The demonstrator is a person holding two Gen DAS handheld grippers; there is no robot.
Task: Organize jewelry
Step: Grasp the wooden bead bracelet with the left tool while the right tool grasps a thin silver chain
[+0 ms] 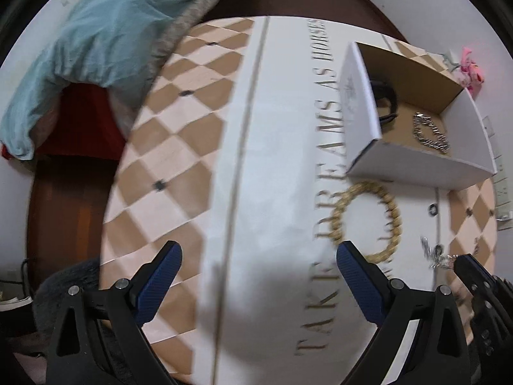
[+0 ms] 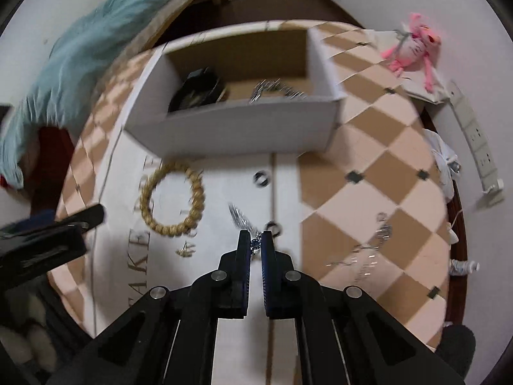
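In the right wrist view, the right tool [image 2: 256,240] is in the lower middle of the frame, its two fingers pressed almost together on a small silver piece of jewelry [image 2: 255,243] with a dark blue stone. Most of this piece is hidden between the fingers, and the blurred silver chain part [image 2: 239,216] just above the tips may belong to it; I cannot tell this for sure.

The left tool [image 1: 258,256] is spread wide at the bottom of the left wrist view, with nothing between its fingers. In the right wrist view only one of its fingers shows, cut off by the left edge.

The white box [image 2: 234,128] stands open on the bench [image 2: 368,147] in the upper middle of the right wrist view. Inside it lie a black item [image 2: 197,91] on the left, half hidden by the front wall, and a silver bracelet [image 2: 277,91] on the right, also cut by the wall.

Just below the box, on the white printed strip of the bench, lies the beaded gold bracelet [image 2: 174,197]. Two small dark rings [image 2: 261,179] lie to its right, one near the box and one beside the right tool's tips. At the lower right, more silver jewelry [image 2: 368,250] lies on the checkered part, too blurred to identify. A small gold-colored thing [image 2: 186,251] below the bracelet is also unclear.
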